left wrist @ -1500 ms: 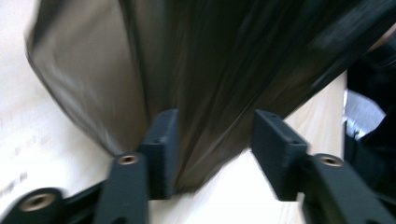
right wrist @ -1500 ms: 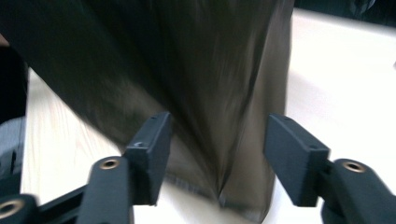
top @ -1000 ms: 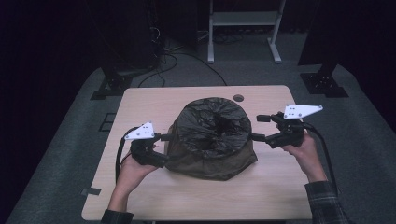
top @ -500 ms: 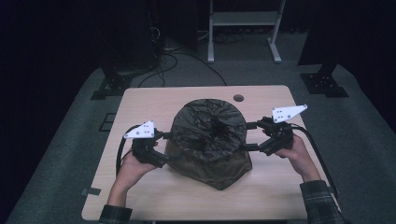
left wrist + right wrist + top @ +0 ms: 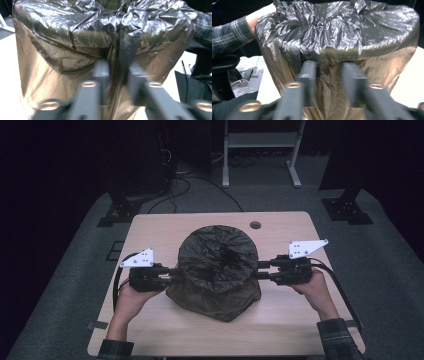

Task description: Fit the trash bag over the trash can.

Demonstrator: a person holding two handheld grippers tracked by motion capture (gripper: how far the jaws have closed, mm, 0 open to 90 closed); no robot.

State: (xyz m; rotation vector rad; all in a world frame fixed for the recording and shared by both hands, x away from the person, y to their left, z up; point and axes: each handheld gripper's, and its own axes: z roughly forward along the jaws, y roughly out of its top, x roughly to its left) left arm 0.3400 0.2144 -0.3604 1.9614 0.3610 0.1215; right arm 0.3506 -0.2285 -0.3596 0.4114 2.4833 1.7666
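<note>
1. Bag [image 5: 218, 270]: black, crinkled plastic film, gathered at the top, standing on the middle of the table [image 5: 280, 330]; its lower part looks brownish where light passes through.
2. Left gripper [image 5: 172, 274]: held level at the bag's left side. Its jaws have just been closing, and a fold of the film [image 5: 117, 72] is pinched between them (seen close in the left gripper view).
3. Right gripper [image 5: 264, 269]: held level at the bag's right side, opposite the left one. Its jaws have also just been closing, with film [image 5: 329, 75] bunched between them; firm pad contact is not clear.
4. Table: pale wood, with a small round hole [image 5: 255, 225] beyond the bag.
</note>
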